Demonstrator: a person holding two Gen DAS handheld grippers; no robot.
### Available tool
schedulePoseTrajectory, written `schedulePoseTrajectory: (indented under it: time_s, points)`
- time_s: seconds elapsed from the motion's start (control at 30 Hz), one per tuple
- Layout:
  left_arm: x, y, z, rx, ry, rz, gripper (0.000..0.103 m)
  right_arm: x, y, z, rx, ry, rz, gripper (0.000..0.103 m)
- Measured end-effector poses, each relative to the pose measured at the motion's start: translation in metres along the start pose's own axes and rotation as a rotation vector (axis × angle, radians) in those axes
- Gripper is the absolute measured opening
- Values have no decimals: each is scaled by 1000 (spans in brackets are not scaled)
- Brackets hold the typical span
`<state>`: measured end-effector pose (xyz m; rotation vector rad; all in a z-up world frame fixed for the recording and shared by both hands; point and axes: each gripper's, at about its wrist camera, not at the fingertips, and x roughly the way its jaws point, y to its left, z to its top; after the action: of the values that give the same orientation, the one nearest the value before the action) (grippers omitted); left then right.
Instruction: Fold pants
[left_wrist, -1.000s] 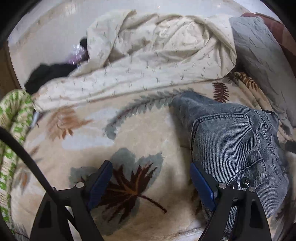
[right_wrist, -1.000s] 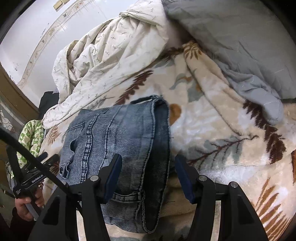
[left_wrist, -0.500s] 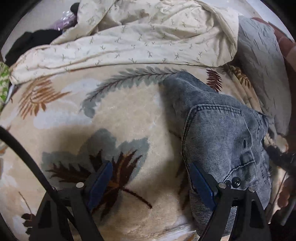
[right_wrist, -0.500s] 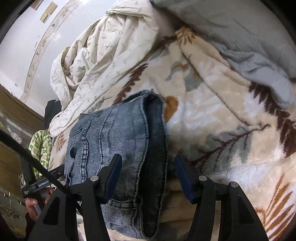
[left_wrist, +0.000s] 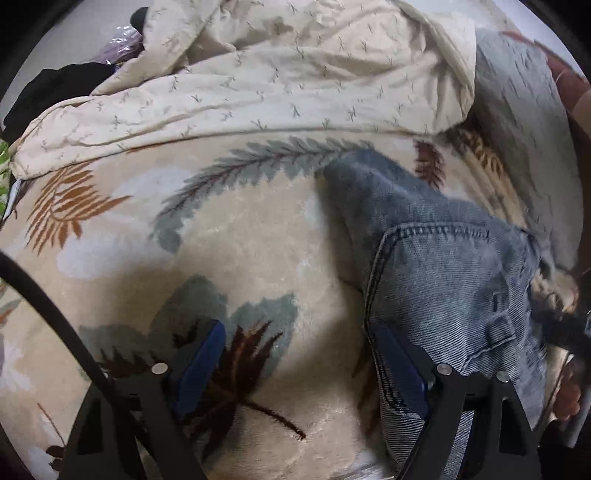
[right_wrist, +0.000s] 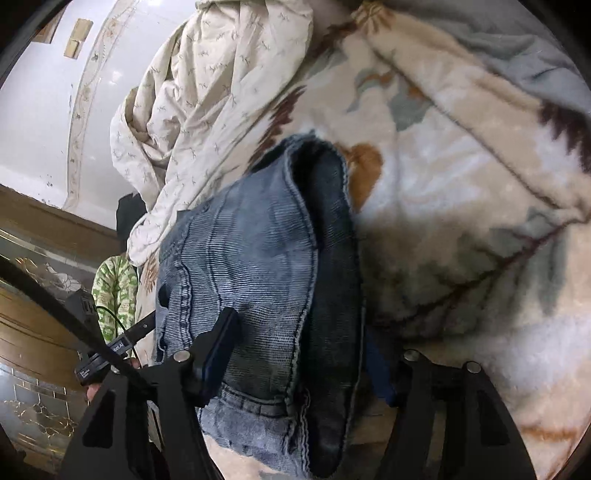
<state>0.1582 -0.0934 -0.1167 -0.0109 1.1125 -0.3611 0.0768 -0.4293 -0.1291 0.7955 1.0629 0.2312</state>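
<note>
Between the right tool's (right_wrist: 299, 373) spread jaws lies the near end of the folded jeans (right_wrist: 258, 266), on the leaf-print blanket (right_wrist: 461, 221) of the bed. Jaws have just been opening wider; left pad rests over the denim top, right pad sits just past the dark folded edge, neither visibly pressing, so released, not grasping. Left tool (left_wrist: 299, 365) also released, jaws wide, only blanket between them; its right pad is just beside the jeans' stitched side edge (left_wrist: 380, 258), contact unclear.

Step in hand, as I judge it: taking the near end for another fold or squaring the stack. To do it well: get the right tool's jaws down over the full thickness at the folded edge so all layers are caught, not just the top one. Left tool should shift toward its right to take the matching corner, then both lift together and carry the end away toward the far end, keeping the seam line straight. Thick denim, likely stiff and heavy; a shallow bite may slip.

Versus a second ago: both views sit lower and closer to the cloth, jeans fill more of the right view, and that view has rolled, wall and wood trim now larger beyond its left pad. Crumpled cream quilt (left_wrist: 295, 81) beyond the tools, unmoved. Jeans' shape unchanged.
</note>
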Motion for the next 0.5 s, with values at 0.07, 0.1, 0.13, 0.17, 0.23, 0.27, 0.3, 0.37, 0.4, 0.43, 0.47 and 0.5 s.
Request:
schedulePoseTrajectory:
  time_s: [0.07,0.1,0.13,0.17,0.23,0.27,0.3,0.37,0.4,0.43,0.47,0.5]
  points:
    - [1,4,1,-30,11,-21,87,-1,-1,1,14,3,28,68]
    - [2,5,0,-43,17,-30,87,-1,-3,1,20,5,49,68]
    - [2,7,0,-59,26,-42,87,-1,-4,1,24,9,59,68]
    - [1,8,1,-73,34,-57,87,0,-5,3,22,13,62,69]
    - [-8,7,3,-84,18,-101,87,2,-4,3,12,17,61,69]
    - [-12,7,4,-80,8,-112,87,2,-4,3,10,16,62,70]
    - [-15,7,4,-78,3,-124,87,1,-4,2,10,15,63,70]
    - [-20,9,6,-93,-4,-199,87,3,-4,3,8,15,60,70]
    - [-22,11,6,-99,-5,-221,87,3,-3,2,2,13,56,70]
    - [-23,11,6,-100,-7,-222,87,3,-2,2,-3,11,52,70]
    - [-21,10,5,-94,-6,-208,87,4,-1,2,-7,11,49,70]
    - [-19,8,4,-83,0,-194,87,3,-1,1,-10,11,47,70]
